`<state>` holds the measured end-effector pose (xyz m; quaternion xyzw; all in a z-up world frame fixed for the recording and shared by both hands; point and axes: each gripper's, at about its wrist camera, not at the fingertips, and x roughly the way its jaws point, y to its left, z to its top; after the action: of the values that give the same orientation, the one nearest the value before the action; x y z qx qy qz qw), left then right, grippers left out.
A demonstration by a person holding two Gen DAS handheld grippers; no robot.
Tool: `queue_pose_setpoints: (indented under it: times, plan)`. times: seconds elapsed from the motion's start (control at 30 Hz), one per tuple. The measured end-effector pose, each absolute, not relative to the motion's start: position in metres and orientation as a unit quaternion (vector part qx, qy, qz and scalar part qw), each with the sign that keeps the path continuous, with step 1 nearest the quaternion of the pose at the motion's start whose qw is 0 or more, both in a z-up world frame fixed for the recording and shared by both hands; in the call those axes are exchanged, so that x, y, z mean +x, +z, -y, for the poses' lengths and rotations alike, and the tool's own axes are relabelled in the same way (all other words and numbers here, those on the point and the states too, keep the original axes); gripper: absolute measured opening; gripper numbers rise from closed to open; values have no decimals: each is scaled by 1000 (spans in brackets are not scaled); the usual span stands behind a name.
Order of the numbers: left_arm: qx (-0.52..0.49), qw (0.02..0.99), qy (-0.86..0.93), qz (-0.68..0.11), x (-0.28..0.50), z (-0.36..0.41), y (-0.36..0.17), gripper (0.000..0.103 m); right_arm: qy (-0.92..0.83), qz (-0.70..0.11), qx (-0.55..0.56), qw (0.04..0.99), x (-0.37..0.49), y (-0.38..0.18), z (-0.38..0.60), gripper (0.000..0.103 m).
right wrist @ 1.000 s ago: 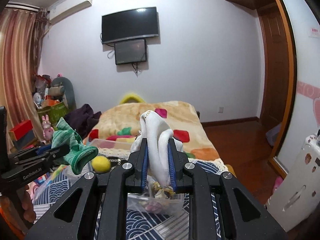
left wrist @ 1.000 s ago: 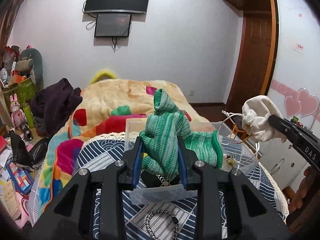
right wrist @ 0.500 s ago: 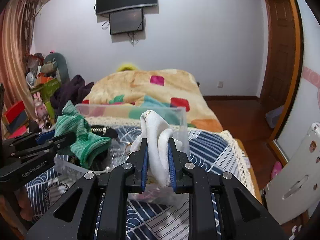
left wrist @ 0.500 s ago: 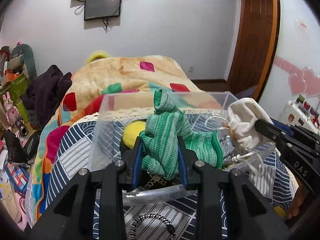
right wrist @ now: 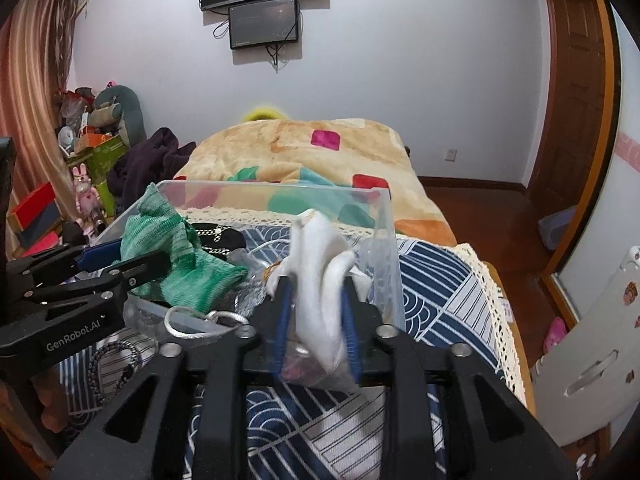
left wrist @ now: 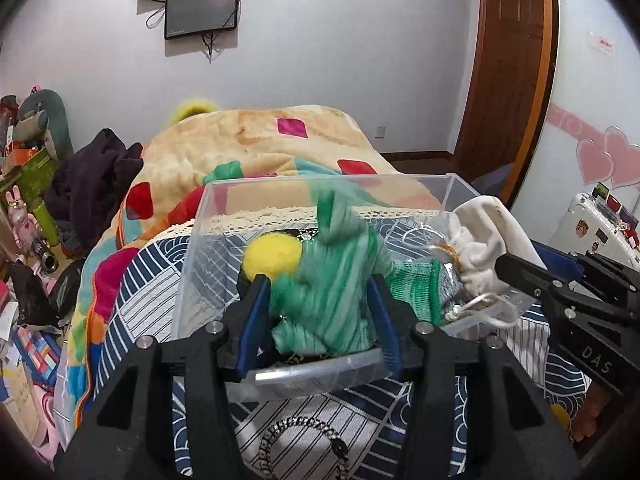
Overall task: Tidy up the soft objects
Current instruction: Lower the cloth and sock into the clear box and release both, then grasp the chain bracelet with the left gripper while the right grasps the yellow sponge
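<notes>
A green knitted cloth (left wrist: 336, 292) sits blurred between the fingers of my left gripper (left wrist: 320, 312), which have spread apart over a clear plastic box (left wrist: 200, 216). It also shows in the right wrist view (right wrist: 176, 256). A white cloth (right wrist: 320, 280) sits blurred between the spread fingers of my right gripper (right wrist: 316, 320) at the box's right end (right wrist: 384, 240). It also shows in the left wrist view (left wrist: 488, 236). A yellow ball (left wrist: 272, 258) lies inside the box.
The box stands on a blue-and-white patterned cover (right wrist: 440, 280) with a lace edge. A bead bracelet (left wrist: 304, 440) lies on it in front of the box. A bed with a colourful blanket (left wrist: 260, 148) is behind. Clutter stands at the left.
Both grippers have come down to the box and their jaws have widened. The green and white cloths are blurred and slipping between the fingers.
</notes>
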<state>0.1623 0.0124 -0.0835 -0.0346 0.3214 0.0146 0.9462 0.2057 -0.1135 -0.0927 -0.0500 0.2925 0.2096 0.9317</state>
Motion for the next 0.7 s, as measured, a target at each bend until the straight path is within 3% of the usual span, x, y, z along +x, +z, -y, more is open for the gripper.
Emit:
queue_pose_setpoints:
  times: [0.07, 0.2, 0.27, 0.33, 0.4, 0.7]
  plan:
    - [-34, 948, 11, -317, 157, -12, -81, 53, 214, -291, -42, 931, 204, -93, 115, 41]
    - [-38, 951, 7, -307, 146, -14, -74, 59, 222, -282, -37, 933, 196, -87, 118, 49]
    - [-41, 953, 4, -299, 139, -16, -68, 61, 219, -272, -38, 936, 190, -82, 120, 59]
    - [-46, 956, 3, -288, 131, -18, -61, 68, 216, -258, -35, 941, 184, -77, 121, 76]
    - [-53, 959, -2, -278, 124, -20, -54, 70, 217, -243, -29, 945, 177, -70, 124, 84]
    - [-52, 968, 4, -245, 88, -25, -38, 92, 216, -205, -27, 954, 155, -61, 124, 100]
